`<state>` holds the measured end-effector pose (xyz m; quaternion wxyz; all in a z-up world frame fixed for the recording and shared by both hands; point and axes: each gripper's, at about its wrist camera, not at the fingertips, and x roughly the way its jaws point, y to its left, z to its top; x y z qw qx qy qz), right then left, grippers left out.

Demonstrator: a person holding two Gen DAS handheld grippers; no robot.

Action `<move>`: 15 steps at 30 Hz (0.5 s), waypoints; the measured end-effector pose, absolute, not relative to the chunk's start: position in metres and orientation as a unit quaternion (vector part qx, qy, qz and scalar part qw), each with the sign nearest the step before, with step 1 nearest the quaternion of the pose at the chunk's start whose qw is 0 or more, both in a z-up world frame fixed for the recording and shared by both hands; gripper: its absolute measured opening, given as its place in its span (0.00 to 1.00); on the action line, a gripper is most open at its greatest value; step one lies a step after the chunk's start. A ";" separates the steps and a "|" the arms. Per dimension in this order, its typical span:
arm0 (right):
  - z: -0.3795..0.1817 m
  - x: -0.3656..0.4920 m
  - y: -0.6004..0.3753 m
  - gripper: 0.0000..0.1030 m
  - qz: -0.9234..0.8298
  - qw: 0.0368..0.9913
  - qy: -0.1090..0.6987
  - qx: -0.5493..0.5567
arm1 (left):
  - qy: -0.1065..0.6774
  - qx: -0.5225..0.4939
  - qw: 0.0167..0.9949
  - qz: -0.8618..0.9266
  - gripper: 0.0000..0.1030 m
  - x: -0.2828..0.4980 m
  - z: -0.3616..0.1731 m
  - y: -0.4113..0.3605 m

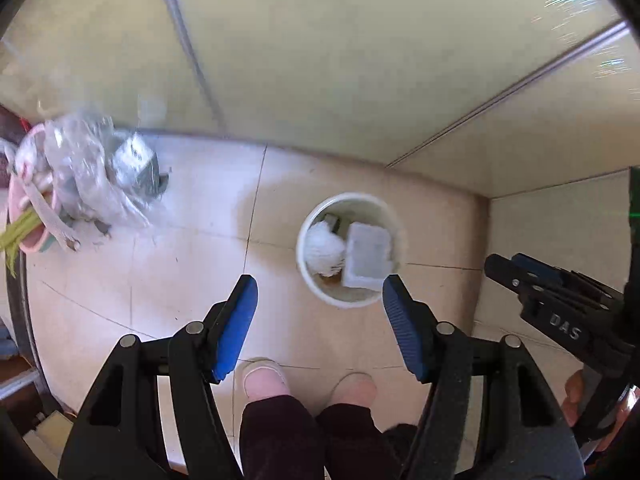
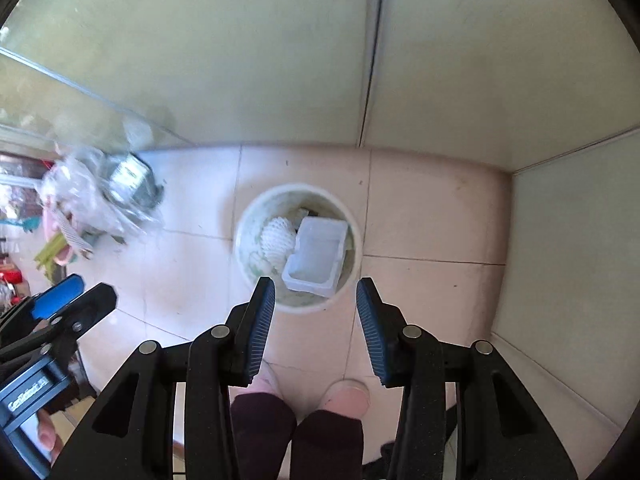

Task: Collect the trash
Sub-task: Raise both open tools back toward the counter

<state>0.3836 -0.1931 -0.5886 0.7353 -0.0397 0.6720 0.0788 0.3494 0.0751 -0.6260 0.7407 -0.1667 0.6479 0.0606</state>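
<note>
A round white bin (image 1: 310, 276) stands on the tiled floor near the wall corner; it also shows in the right wrist view (image 2: 358, 248). Inside it lie a white foam tray (image 1: 366, 258) (image 2: 316, 256), a white foam net (image 1: 324, 246) (image 2: 276, 244) and something dark beneath. My left gripper (image 1: 320, 328) is open and empty, held above the floor just in front of the bin. My right gripper (image 2: 316, 328) is open and empty, also above the bin's near rim. Each gripper shows at the edge of the other's view.
A heap of clear plastic bags (image 1: 86, 168) (image 2: 92, 196) with a grey box and a pink item lies on the floor at the left by the glass wall. The person's feet in pink slippers (image 1: 264, 376) (image 2: 346, 398) stand below the grippers. Walls close the corner at right.
</note>
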 end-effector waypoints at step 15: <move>-0.247 0.330 -0.191 0.38 0.048 0.866 0.497 0.026 | 0.519 -0.124 0.846 -0.005 0.62 0.346 -0.305 0.074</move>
